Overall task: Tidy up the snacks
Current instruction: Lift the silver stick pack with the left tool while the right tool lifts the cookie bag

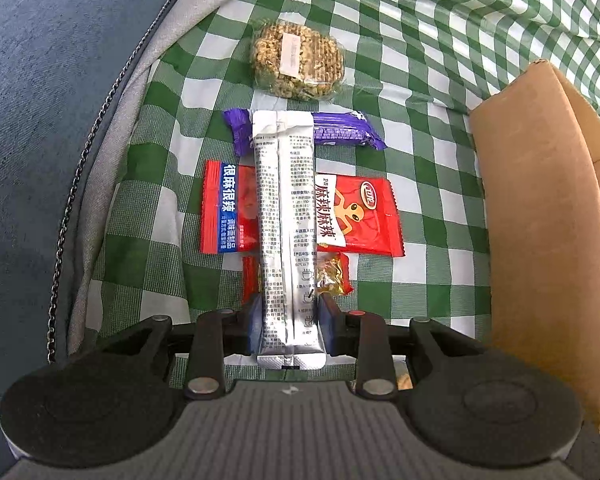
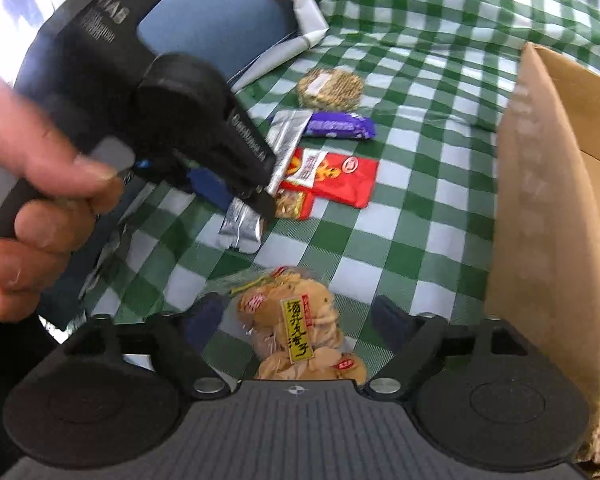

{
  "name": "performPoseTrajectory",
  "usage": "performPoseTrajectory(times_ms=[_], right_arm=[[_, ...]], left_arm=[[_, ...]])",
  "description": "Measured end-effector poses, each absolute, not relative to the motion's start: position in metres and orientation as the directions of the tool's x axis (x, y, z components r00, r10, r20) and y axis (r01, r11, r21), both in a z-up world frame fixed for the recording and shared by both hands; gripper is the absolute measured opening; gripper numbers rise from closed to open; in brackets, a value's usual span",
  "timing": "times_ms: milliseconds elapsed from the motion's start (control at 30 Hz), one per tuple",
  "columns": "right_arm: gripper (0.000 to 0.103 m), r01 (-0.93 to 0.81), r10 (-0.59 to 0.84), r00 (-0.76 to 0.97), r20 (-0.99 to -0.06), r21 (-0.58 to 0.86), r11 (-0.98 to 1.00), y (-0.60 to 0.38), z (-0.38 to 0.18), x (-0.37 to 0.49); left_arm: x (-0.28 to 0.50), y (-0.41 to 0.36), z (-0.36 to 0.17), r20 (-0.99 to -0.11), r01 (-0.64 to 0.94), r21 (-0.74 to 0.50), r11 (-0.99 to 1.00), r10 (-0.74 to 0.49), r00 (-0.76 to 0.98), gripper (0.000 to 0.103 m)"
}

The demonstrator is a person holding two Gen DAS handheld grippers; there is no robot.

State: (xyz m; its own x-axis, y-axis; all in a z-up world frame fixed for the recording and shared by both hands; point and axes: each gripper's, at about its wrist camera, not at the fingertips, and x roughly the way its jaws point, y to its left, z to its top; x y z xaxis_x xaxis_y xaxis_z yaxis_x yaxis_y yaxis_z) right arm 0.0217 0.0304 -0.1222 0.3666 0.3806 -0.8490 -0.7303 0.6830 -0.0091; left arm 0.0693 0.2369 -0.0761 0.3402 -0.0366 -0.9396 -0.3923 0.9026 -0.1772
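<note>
My left claw (image 1: 288,322) is clamped on a long silver sachet (image 1: 288,216), crinkled foil printed with small text, jutting straight ahead between the fingers. Beneath it on the checked cloth (image 1: 432,208) lie red packs (image 1: 358,216), a purple bar (image 1: 340,128) and, farther ahead, a noodle cake (image 1: 298,60). A cardboard box (image 1: 540,220) stands to the right. My right claw (image 2: 300,316) gapes apart around a cracker bag (image 2: 300,332).

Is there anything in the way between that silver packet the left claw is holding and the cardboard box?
Nothing visible blocks it. The left gripper is shut on the silver packet, and only bare checkered cloth lies between it and the cardboard box to the right. The box's tall near wall must be cleared.
</note>
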Motion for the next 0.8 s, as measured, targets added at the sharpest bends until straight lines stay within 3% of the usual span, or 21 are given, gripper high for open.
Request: performPoseTrajectory(times_ms=[267,567,700,800], right_arm=[[0.083,-0.74,0.317,0.359,-0.878,-0.061,0.67,0.035,-0.139,0.018],[0.07,-0.752,0.293,0.347,-0.891,-0.078,0.654,0.035,-0.147,0.016],[0.06,-0.764,0.29,0.351,-0.89,-0.093,0.639,0.035,-0.147,0.013],[0.055,-0.765,0.298,0.349,-0.888,-0.086,0.638,0.034,-0.145,0.013]], left_arm=[[0.076,0.231,-0.074,-0.935,-0.398,-0.137,0.907,0.014,0.354,0.036],[0.081,0.229,-0.075,-0.93,-0.389,-0.105,0.915,0.049,0.365,0.041],[0.083,0.226,-0.078,-0.931,-0.369,-0.083,0.926,0.059,0.36,0.04],[0.083,0.224,-0.077,-0.927,-0.349,-0.072,0.935,0.067,0.369,0.032]])
